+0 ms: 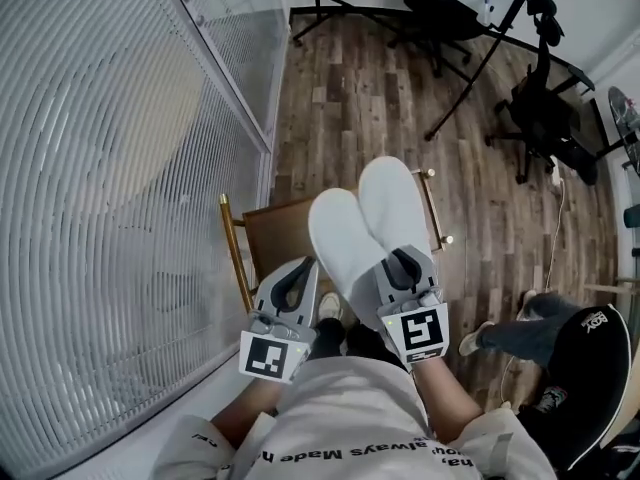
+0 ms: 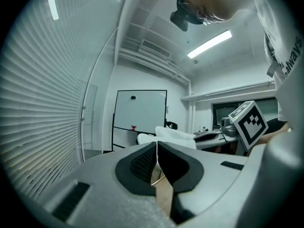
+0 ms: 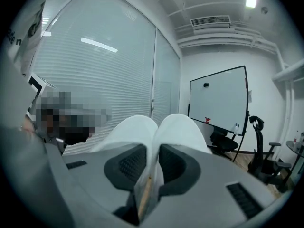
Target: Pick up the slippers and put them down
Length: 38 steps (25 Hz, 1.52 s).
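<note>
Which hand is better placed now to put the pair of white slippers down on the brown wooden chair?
Right. The right tongs are shut on both white fabric slippers, which in the head view hang over the brown wooden chair. The left tongs are closed on nothing, beside them.

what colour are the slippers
The slippers are plain white; the head view shows it best.

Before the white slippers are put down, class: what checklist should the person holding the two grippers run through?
1. Both white fabric slippers clamped in the right gripper: ok.
2. Left gripper shut, nothing in it: ok.
3. Slippers held above the brown wooden chair, not resting on it: ok.
4. Chair seat free beneath them: cannot tell, the slippers hide much of it.
</note>
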Each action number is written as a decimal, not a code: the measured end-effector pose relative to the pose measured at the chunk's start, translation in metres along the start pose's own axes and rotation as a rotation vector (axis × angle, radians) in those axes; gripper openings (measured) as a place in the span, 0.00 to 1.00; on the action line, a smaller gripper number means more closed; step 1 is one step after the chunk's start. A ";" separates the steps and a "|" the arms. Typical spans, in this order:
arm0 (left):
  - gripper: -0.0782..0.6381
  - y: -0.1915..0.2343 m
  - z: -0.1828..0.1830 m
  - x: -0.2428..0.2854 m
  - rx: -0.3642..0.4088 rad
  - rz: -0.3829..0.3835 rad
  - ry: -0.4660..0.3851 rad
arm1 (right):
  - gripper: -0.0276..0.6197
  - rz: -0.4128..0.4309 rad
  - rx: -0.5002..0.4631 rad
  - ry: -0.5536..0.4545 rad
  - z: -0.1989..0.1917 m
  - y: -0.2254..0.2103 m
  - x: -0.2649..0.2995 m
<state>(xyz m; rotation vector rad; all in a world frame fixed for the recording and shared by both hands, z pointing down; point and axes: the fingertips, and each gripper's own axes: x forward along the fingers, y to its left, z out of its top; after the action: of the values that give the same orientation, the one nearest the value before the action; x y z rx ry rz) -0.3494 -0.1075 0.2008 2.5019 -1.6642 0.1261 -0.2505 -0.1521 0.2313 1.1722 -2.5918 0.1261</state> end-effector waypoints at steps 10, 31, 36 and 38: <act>0.13 -0.020 0.043 -0.019 0.025 -0.020 -0.048 | 0.14 0.010 -0.052 -0.065 0.050 0.012 -0.031; 0.13 -0.054 0.069 0.005 0.064 -0.266 -0.083 | 0.10 -0.248 -0.006 -0.091 0.066 -0.031 -0.079; 0.13 -0.093 0.068 0.024 0.068 -0.387 -0.069 | 0.10 -0.381 0.045 -0.079 0.051 -0.062 -0.119; 0.13 -0.106 0.064 0.033 0.067 -0.430 -0.063 | 0.10 -0.431 0.056 -0.077 0.045 -0.074 -0.133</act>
<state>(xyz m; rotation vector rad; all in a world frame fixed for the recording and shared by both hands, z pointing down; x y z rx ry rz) -0.2392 -0.1067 0.1353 2.8723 -1.1176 0.0580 -0.1227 -0.1140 0.1457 1.7540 -2.3431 0.0617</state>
